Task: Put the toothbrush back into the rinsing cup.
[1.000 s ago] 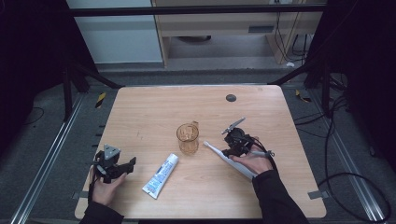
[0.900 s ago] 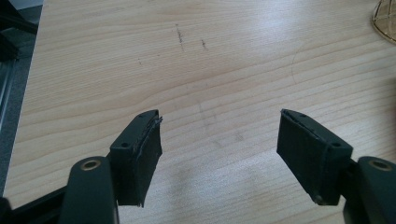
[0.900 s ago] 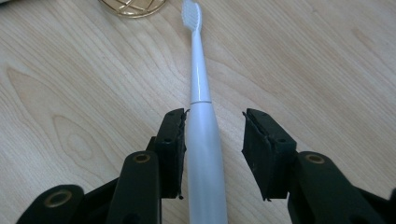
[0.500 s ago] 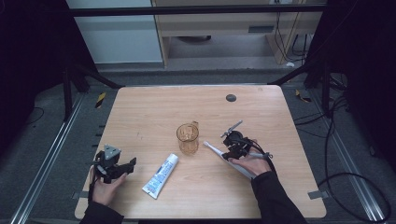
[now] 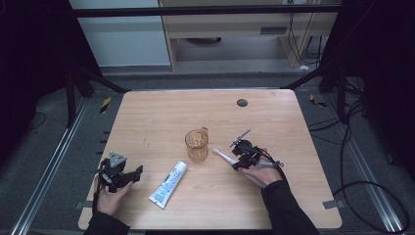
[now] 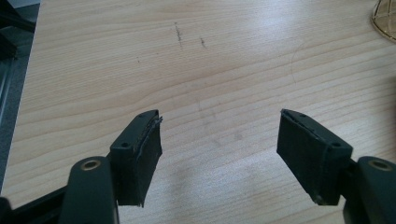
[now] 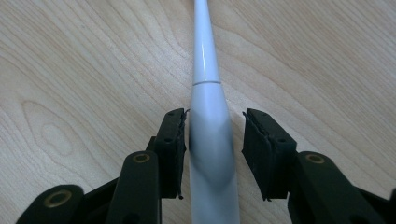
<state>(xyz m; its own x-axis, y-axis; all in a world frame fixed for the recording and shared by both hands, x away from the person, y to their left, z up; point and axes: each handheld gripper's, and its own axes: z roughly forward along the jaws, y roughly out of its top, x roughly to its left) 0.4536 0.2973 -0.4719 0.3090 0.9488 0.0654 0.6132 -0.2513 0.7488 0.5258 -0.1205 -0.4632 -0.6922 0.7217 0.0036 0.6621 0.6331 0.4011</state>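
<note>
The right hand-held gripper (image 7: 212, 154) straddles the white toothbrush (image 7: 208, 116), jaws open, its long axis running straight ahead between them.

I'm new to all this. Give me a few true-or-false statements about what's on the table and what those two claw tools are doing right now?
1. The right gripper has its jaws on either side of the white toothbrush. True.
2. The toothbrush stands inside the cup. False: it lies on the table beside the cup.
3. The left gripper holds the toothpaste tube. False: its jaws are open over bare wood, the tube lying apart.
4. The cup stands upright near the table's middle. True.
</note>
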